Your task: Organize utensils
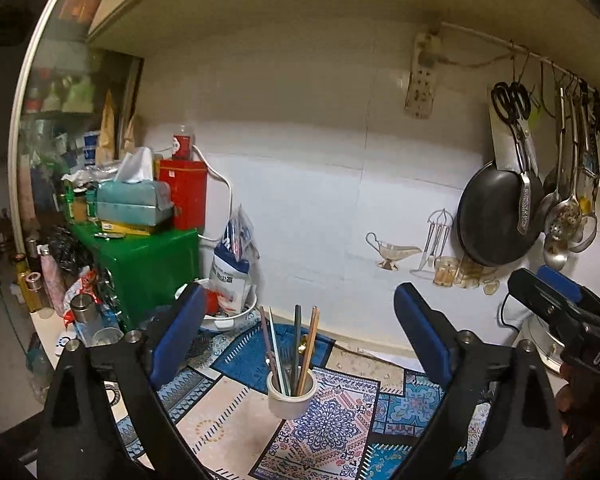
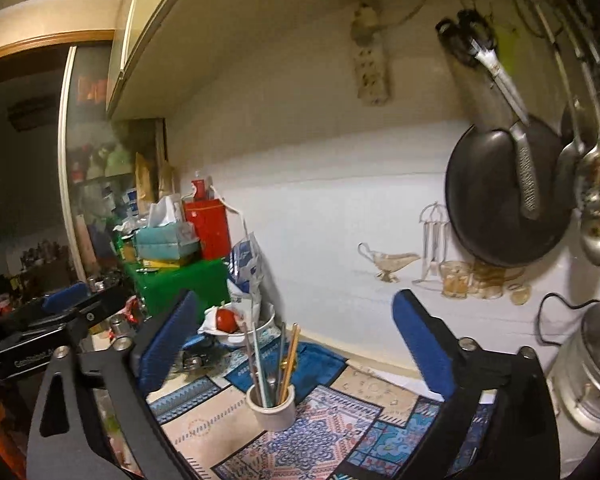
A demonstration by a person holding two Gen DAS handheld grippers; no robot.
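Both grippers, left gripper (image 1: pixel 298 320) and right gripper (image 2: pixel 294 322), hang wide open and empty above the patterned mat (image 1: pixel 340 412). On it stands the white cup (image 1: pixel 292 394), crowded with chopsticks (image 1: pixel 310 344); a careless reach could tip it.

One cup (image 1: pixel 291 394) was seen on the mat (image 1: pixel 340 412), with four sticks (image 1: pixel 296 344) counted in it. One pan (image 1: pixel 496 216) and one pair of scissors (image 1: pixel 514 120) were hung on the wall. One red tin (image 1: pixel 188 192) and one green box (image 1: pixel 152 264) were counted at the mat's left edge.
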